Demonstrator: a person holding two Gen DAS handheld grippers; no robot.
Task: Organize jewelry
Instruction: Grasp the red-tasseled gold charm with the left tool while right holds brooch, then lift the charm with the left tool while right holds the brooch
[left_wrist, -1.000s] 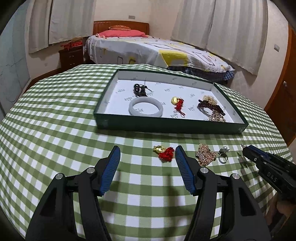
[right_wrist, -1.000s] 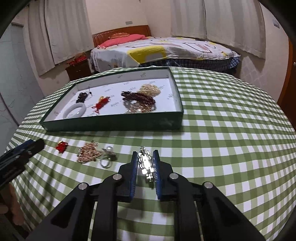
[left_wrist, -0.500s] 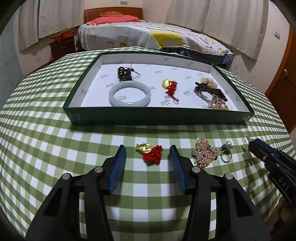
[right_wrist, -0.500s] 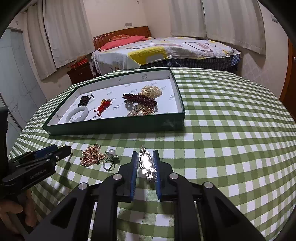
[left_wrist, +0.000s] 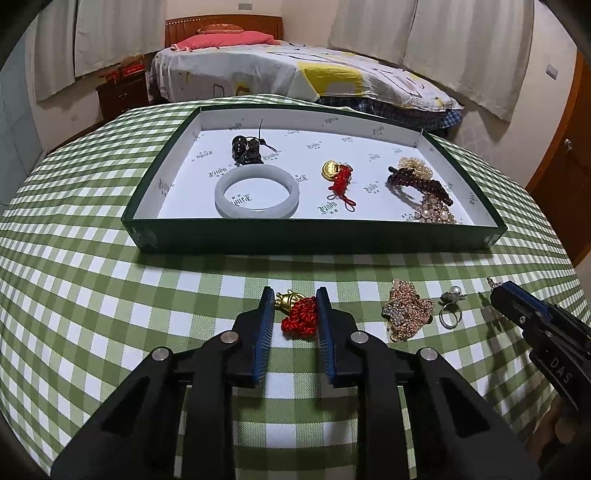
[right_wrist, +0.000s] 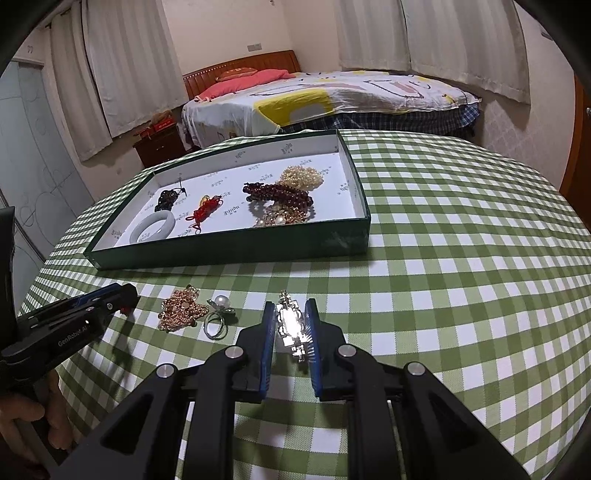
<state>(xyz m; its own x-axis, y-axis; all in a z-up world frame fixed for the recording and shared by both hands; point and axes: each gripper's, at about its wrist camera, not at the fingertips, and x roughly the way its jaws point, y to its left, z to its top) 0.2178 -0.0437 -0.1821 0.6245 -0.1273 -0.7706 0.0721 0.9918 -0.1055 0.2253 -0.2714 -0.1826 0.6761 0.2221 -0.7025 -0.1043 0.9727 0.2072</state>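
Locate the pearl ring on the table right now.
In the left wrist view the pearl ring lies on the checked tablecloth, in front of the green tray, between the gold brooch and the right gripper.

Indoor light, sharp, fisheye warp, dark corners

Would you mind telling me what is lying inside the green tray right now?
Inside the green tray: a pale bangle, dark beads, a gold charm with red knot, a dark red bead bracelet and gold-and-pearl pieces. Anything beneath that pile is hidden.
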